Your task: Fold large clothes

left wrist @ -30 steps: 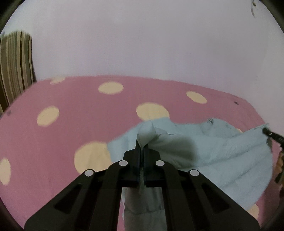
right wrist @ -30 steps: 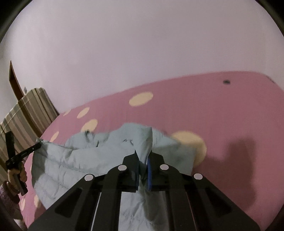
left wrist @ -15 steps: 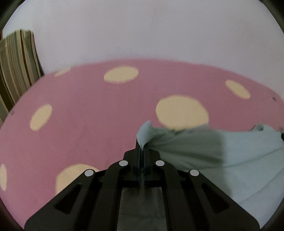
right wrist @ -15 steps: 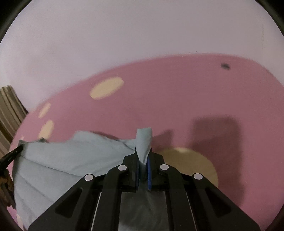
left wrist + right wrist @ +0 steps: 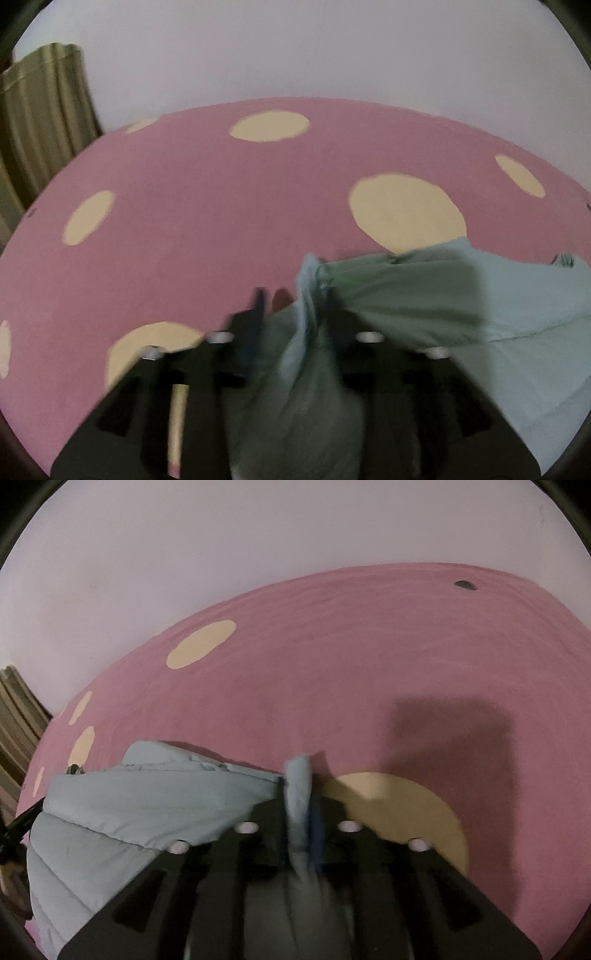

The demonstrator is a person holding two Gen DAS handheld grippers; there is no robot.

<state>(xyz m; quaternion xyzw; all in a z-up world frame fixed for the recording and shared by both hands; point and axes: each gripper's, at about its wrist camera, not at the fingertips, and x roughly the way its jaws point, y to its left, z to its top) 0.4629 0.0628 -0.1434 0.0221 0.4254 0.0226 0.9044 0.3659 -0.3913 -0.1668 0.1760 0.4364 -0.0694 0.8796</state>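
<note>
Nearest to each camera, both tools have just been opening. The left tool [image 5: 293, 306] now stands spread, with a bunched corner of the pale blue jacket [image 5: 498, 302] still between its fingers; the cloth leans on the right finger and the left finger is clear of it. The right tool [image 5: 301, 794] is spread less wide, and a rolled fold of the jacket [image 5: 147, 801] stands upright between its fingers. I cannot tell if a pad still touches it there, because the picture is blurred. A moment ago both tools were pressed together on these corners and carried them higher above the bed; now the corners are low, and the body of the garment lies flat on the bed. I judge that this fold is being laid down and released, so the next thing is probably to draw the tools back without dragging the cloth.

The jacket looks padded and quilted, with stitched lines across it, soft and a little puffy, so it may spring open again. It lies on the near part of the bed [image 5: 221, 221], between the two tools. The bed cover is pink, matte, with large cream dots. Behind it is a plain pale wall [image 5: 295, 48], and at the left a striped olive curtain [image 5: 40, 118] hangs.
</note>
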